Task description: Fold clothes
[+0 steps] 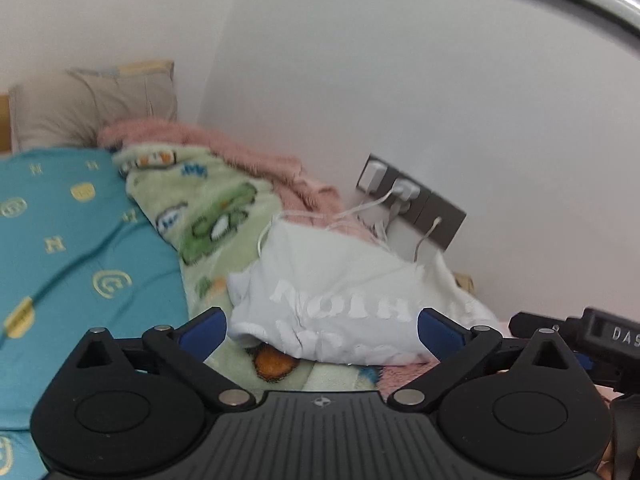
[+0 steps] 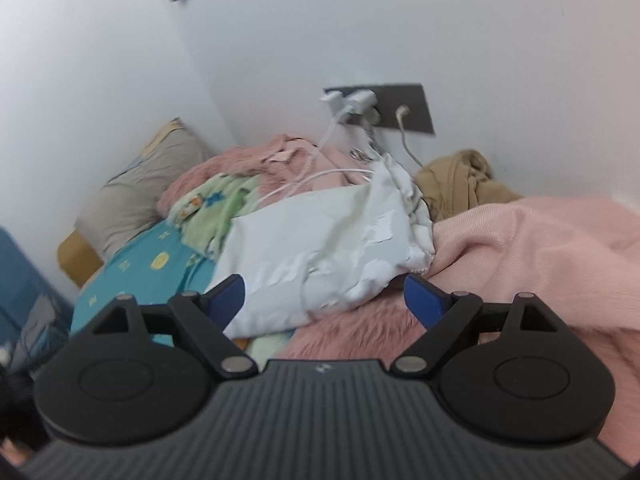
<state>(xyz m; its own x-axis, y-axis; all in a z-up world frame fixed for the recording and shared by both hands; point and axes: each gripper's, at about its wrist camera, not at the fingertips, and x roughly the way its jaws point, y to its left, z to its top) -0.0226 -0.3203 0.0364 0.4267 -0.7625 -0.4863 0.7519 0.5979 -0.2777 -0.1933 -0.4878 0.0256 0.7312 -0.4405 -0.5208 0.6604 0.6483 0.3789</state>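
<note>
My left gripper is wide open, with nothing between its blue pads. My right gripper is wide open too, and it holds nothing.

I will use the white shirt as my landmark. It is the thing I think I must fold. It lies in a soft, bunched heap on the bed, right in front of both grippers. Pale letters run across its front.

From the left gripper, the shirt sits straight ahead and just past the pads. Its near edge fills almost the whole gap between them. From the right gripper, the white shirt is ahead and a bit toward the left pad. Its long side runs from near my left pad away toward the wall, up to its frayed far end.

Both grippers look close to the shirt's near edge. I cannot tell which one is closer. In the left view, a black part with letters at the right edge may be my other gripper, so the two seem to sit side by side.

Past the shirt's far end, white cables lie over it and lead up to the wall socket. I think they could snag if I lift that end.

Left of the shirt is a green blanket, then a blue sheet. Right of the shirt is a pink cloth.
</note>
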